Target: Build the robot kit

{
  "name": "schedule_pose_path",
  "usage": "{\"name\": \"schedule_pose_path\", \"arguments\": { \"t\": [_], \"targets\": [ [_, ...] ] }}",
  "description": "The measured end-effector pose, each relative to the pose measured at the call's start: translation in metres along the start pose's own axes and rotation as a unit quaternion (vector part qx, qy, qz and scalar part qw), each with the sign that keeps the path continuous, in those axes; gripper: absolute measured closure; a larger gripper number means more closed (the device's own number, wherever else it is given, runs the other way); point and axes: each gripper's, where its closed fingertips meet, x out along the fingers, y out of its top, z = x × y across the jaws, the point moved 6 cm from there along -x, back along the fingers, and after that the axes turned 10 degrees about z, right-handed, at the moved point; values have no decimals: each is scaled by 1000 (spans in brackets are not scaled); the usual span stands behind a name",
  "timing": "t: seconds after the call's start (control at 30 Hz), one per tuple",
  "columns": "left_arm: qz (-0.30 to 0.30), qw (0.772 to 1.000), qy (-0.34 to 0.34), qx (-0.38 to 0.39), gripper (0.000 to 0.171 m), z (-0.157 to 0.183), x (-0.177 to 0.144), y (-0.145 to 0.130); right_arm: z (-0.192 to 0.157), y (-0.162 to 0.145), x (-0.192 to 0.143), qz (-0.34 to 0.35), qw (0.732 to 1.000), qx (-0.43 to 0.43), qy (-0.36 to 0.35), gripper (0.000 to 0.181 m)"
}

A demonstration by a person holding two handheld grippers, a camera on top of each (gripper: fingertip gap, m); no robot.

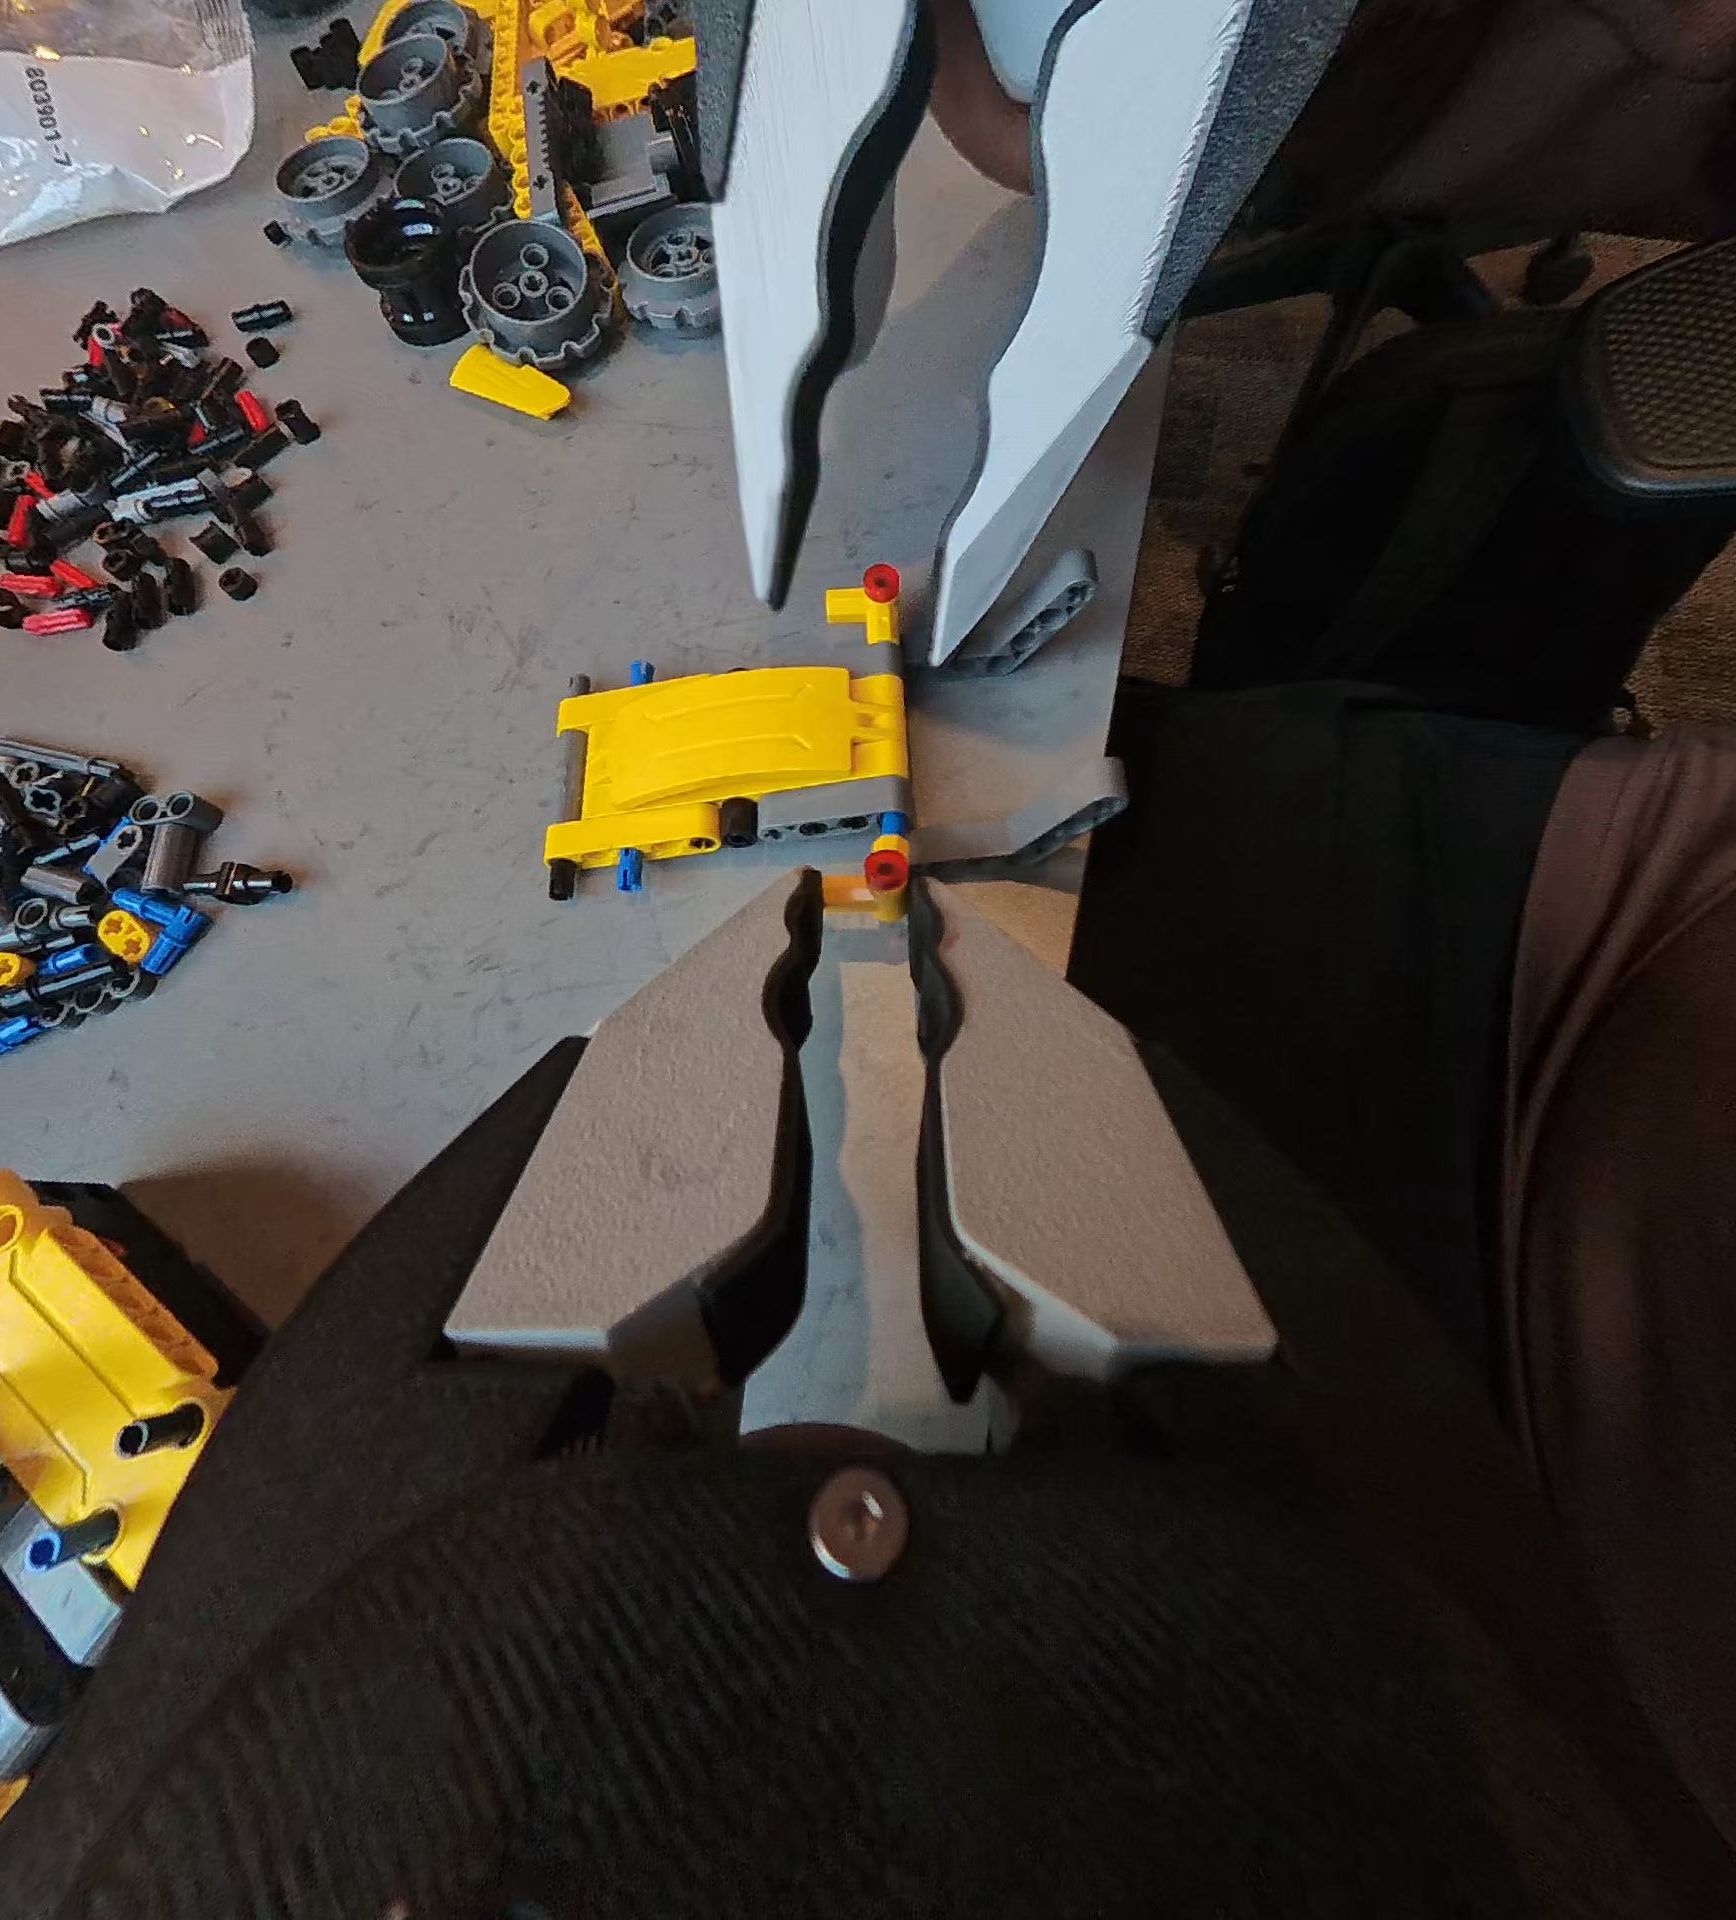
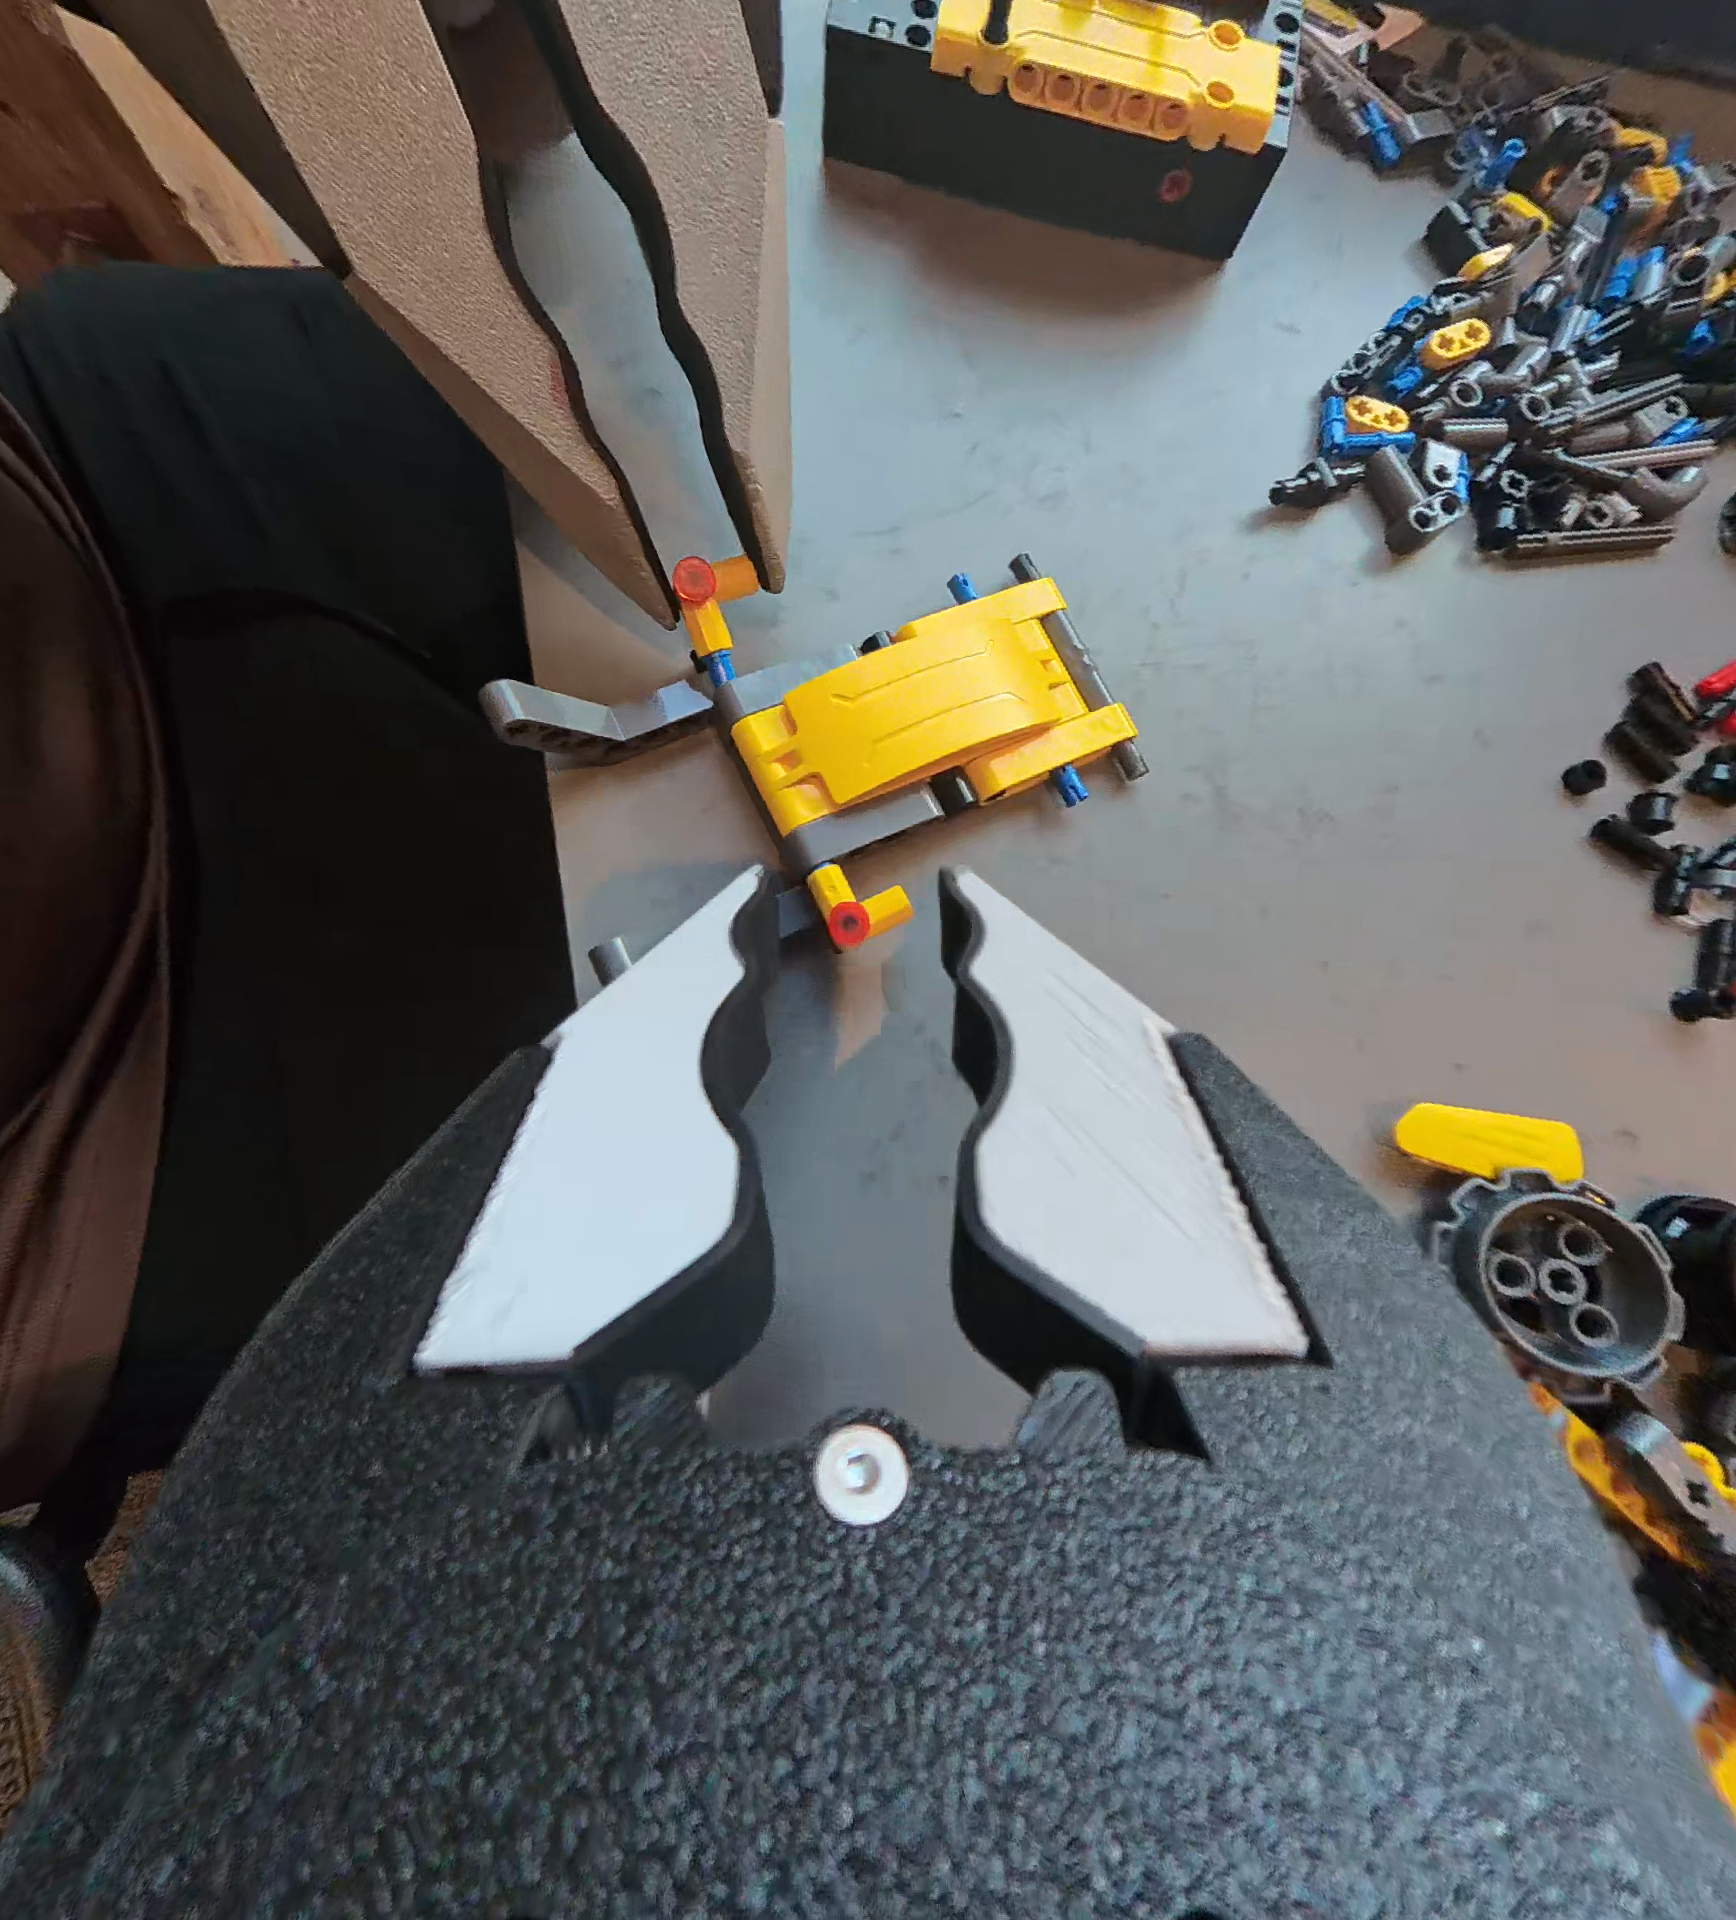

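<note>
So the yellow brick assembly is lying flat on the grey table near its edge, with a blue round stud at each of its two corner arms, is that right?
Not quite: the round studs are red, not blue. The left wrist view shows one red stud and another red stud on the corner arms of the yellow assembly, which does lie flat on the grey table near its edge.

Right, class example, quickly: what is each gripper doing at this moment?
Left gripper: shut on the yellow elbow piece with red stud at one end of the yellow assembly.
Right gripper: open, holding nothing, fingertips either side of the other yellow elbow piece.
</note>
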Motion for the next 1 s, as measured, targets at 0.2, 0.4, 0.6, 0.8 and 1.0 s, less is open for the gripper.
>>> {"name": "schedule_pose_path", "arguments": {
  "t": [0.2,0.4,0.6,0.8,1.0],
  "targets": [
    [-5,1000,4,7,158,1,2,0,-3,-2,7,8,999,20,37,153],
    [-11,1000,16,21,158,3,3,-1,0,-3,8,12,999,18,44,159],
    [-25,999,27,40,158,5,6,-3,1,-4,8,17,999,19,47,159],
    [-21,999,34,25,158,7,5,-3,1,-4,8,18,998,22,47,158],
    [-16,998,51,-46,158,8,7,-5,0,-3,8,11,999,17,35,158]
  ]
}}
